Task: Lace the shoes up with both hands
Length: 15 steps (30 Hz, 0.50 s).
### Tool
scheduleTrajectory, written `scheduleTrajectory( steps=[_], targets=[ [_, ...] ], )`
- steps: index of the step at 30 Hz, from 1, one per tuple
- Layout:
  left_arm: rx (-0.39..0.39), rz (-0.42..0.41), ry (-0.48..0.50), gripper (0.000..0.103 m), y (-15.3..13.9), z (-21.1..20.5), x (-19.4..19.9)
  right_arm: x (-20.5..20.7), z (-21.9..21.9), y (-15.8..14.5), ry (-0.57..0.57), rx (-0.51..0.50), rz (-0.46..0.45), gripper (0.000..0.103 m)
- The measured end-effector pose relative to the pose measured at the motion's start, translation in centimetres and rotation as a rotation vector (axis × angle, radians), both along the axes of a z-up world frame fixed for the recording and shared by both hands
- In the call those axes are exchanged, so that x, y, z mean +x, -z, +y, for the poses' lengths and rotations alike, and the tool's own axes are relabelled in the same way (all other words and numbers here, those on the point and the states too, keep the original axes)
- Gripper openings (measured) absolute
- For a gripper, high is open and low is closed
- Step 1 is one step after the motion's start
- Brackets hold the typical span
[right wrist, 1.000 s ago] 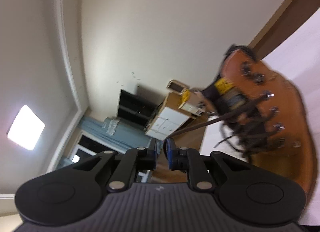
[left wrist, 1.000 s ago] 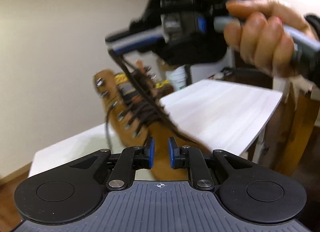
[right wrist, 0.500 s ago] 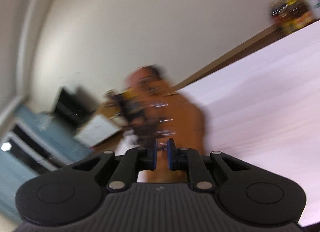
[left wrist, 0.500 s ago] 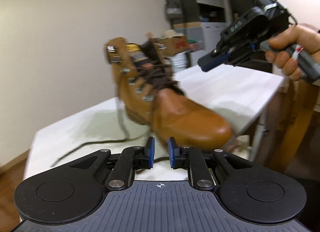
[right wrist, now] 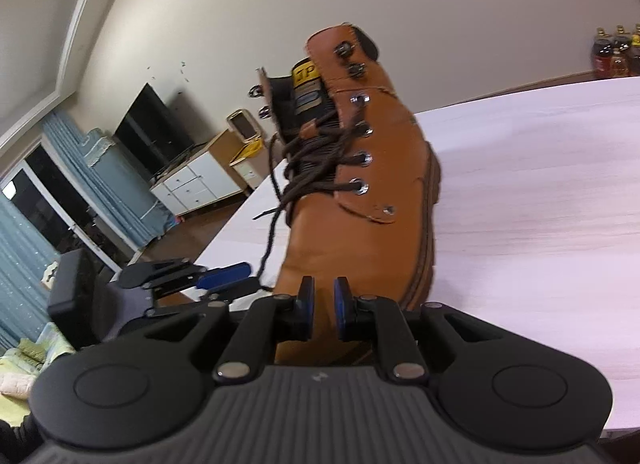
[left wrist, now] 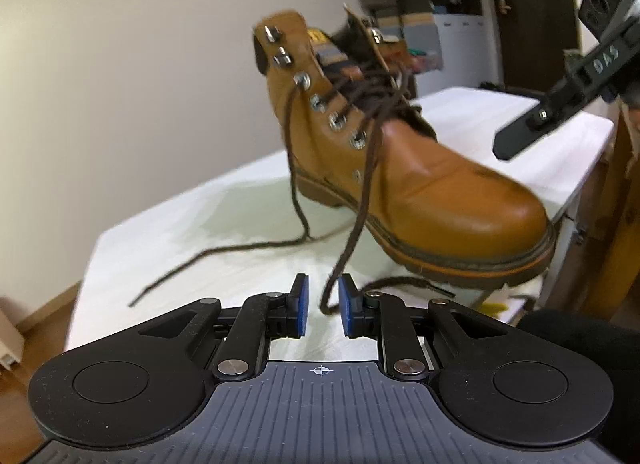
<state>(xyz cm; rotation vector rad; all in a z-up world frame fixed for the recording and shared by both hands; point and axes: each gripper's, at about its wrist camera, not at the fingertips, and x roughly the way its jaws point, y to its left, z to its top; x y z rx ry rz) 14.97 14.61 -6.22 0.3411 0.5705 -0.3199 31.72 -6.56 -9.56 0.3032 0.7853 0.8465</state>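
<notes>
Tan boot [left wrist: 404, 168] stands on the white table [left wrist: 168, 248], toe at about 4 o'clock in the left wrist view, laces loose. Left gripper [left wrist: 323, 310] jaws are opening, with a dark lace end [left wrist: 352, 232] dangling between the pads untouched (other end lies toward 9 o'clock). Right gripper [right wrist: 324, 314] narrowly parted, empty, just short of the toe.

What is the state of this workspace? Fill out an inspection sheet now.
Surface: white table, bare around the boot.
Job's things: tan boot upright, partly laced; dark laces trailing loose over the table.
Clutter: nothing seen on the table.
Grippers: left gripper jaws opening, lace end between the pads, not pinched; right gripper open, holding nothing.
Cables: nothing seen.
Surroundings: bottles, TV, blue curtains.
</notes>
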Motion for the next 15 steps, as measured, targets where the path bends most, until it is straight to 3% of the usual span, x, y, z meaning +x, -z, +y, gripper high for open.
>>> scheduleTrajectory(
  steps=[2,4,8,12,15],
  targets=[
    [0.047,0.022,0.034,0.005,0.2,-0.5,0.6,-0.1,-0.2,-0.1,0.003,-0.005,-0.004,0.014],
    [0.098,-0.025,0.034,0.005,-0.9,-1.0,0.8,-0.5,-0.4,-0.2,0.005,-0.018,-0.015,0.014],
    [0.098,-0.101,0.100,0.005,-4.4,-1.7,0.9,-1.4,-1.3,-0.6,0.007,-0.060,-0.053,0.014],
    [0.092,-0.151,0.256,0.005,-7.3,-4.9,1.6,-1.8,-2.0,-0.8,0.029,-0.061,-0.071,0.014],
    [0.125,-0.141,0.356,0.006,-7.0,-8.5,1.8,-1.9,-2.9,-1.0,0.062,-0.042,-0.078,0.014]
  ],
)
